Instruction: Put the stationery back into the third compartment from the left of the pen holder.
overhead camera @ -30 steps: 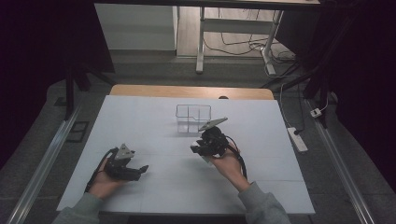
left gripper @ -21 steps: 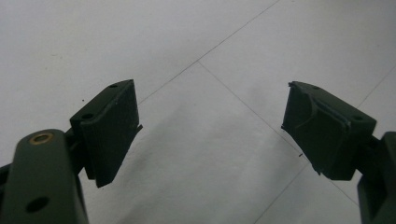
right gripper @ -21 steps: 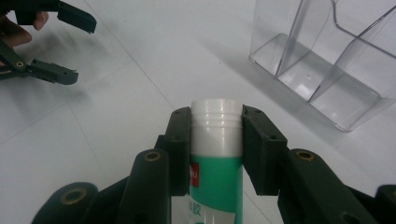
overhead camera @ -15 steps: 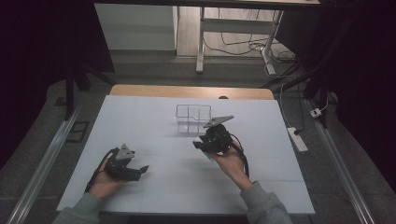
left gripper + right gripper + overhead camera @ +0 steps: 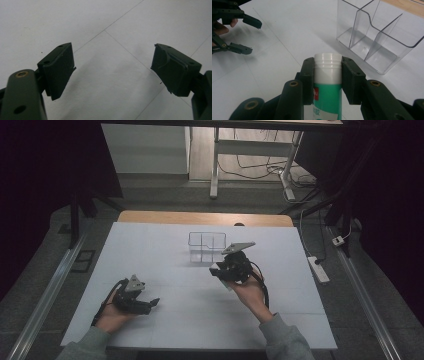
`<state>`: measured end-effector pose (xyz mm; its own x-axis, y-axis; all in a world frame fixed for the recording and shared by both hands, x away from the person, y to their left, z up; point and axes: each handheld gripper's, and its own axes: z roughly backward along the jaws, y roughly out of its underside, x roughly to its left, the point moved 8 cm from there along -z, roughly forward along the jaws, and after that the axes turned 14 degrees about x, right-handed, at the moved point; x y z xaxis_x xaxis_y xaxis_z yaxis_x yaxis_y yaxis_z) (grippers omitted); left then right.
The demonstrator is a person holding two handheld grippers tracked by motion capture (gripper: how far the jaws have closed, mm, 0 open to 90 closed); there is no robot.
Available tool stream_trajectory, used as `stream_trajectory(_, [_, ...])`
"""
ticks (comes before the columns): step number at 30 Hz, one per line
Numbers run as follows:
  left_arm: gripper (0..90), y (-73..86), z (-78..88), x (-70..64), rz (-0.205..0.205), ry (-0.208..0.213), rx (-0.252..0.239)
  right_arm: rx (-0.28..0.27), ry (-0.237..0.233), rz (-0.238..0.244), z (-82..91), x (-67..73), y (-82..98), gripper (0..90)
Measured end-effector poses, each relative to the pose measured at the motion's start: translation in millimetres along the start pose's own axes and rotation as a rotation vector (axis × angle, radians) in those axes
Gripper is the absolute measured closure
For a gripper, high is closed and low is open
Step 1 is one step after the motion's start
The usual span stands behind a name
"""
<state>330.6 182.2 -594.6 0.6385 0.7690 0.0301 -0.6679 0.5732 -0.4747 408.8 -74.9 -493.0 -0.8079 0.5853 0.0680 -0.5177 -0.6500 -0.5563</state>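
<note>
Right of centre in the high view, I keep my right gripper clamped on the white-capped green glue stick, aimed toward the clear plastic divided organiser, while my left gripper rests wide open and empty, out of the way at lower left.

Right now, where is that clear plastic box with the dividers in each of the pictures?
High view: the clear divided box stands at the middle of the white table, just beyond the right gripper.
Right gripper view: it sits at upper right, past the white-capped tube clamped in the fingers.
Left gripper view: not in it.
Shared landmark: the left gripper, at lower left in the high view and upper left in the right gripper view.
</note>
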Motion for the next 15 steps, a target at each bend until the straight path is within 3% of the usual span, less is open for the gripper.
stream_trajectory(15, [18.3,0.3,-1.4,-1.0,-0.008,0.000,0.010,-0.030,0.014,0.006,4.3,-3.7,-2.4,64.4])
